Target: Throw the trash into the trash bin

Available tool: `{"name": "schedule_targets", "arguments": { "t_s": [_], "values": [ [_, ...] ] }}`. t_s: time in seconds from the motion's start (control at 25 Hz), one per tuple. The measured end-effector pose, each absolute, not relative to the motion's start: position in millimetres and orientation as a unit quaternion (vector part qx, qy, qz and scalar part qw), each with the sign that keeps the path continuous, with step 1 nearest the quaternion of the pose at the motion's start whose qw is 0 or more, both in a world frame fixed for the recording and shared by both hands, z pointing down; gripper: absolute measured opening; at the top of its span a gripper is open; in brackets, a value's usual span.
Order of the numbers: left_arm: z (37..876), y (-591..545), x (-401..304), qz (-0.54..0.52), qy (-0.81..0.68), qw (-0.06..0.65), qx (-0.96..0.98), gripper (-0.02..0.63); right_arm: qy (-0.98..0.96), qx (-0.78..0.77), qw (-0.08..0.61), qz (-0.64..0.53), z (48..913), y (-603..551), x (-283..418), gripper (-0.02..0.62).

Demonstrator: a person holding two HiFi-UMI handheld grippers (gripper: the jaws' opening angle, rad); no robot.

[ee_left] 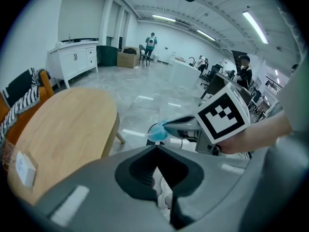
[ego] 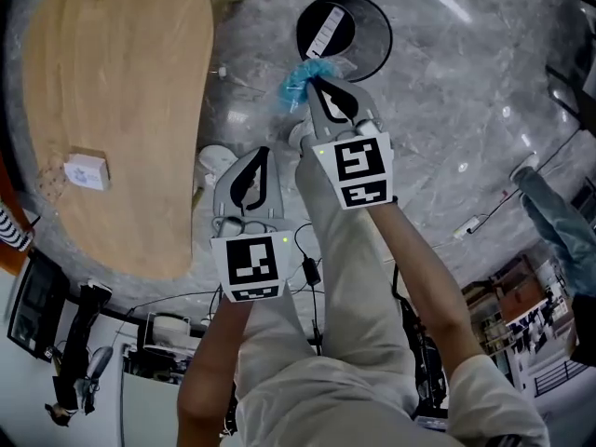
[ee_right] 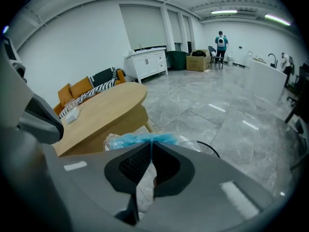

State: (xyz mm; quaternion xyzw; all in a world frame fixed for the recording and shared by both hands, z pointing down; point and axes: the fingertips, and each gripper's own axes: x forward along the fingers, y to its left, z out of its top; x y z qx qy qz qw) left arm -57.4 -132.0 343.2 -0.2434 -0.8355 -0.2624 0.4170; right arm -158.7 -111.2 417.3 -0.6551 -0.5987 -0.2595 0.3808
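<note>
Forearms (ego: 424,277) extend forward, each ending in a marker-cubed tool. Left tool (ego: 262,159): jaws closed together with nothing between them, held over the grey floor (ego: 447,110) beside the wooden table (ego: 121,91). Right tool (ego: 315,84): jaws pinched on the trash (ego: 299,84), a crumpled blue and clear plastic wrapper, held at the near rim of the black trash bin (ego: 380,35), which contains a white strip (ego: 326,26).

An open-plan office: polished grey floor (ee_right: 231,115), ceiling strip lights (ee_left: 256,25), white cabinets (ee_left: 75,62).
</note>
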Motion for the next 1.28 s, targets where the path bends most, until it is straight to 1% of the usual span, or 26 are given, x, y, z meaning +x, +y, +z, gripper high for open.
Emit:
{"name": "schedule_targets", "arguments": {
  "t_s": [0.4, 0.64, 0.88, 1.16, 1.24, 1.28],
  "values": [
    [401.4, -136.7, -132.9, -0.256, -0.838, 0.429, -0.219, 0.002, -0.602, -0.628, 0.4, -0.288, 478.4, -143.2, -232.6, 0.038],
    [427.8, -147.2, -163.3, -0.253, -0.843, 0.434, -0.194, 0.0, -0.606, -0.609, 0.411, -0.306, 520.2, -153.5, -262.9, 0.038],
    [461.4, -149.4, -175.0, -0.255, -0.843, 0.436, -0.186, 0.0, -0.605, -0.591, 0.422, -0.327, 575.6, -165.9, -276.0, 0.038],
    [490.7, -156.8, -163.8, -0.268, -0.832, 0.448, -0.188, 0.0, -0.605, -0.565, 0.45, -0.335, 618.2, -188.7, -275.5, 0.038],
    [492.9, -158.7, -160.1, -0.27, -0.831, 0.449, -0.189, 0.0, -0.598, -0.563, 0.461, -0.337, 625.8, -192.4, -271.8, 0.06],
    [492.8, -160.0, -158.6, -0.271, -0.83, 0.449, -0.189, 0.0, -0.596, -0.562, 0.464, -0.337, 627.3, -193.8, -270.8, 0.097]
  ]
}}
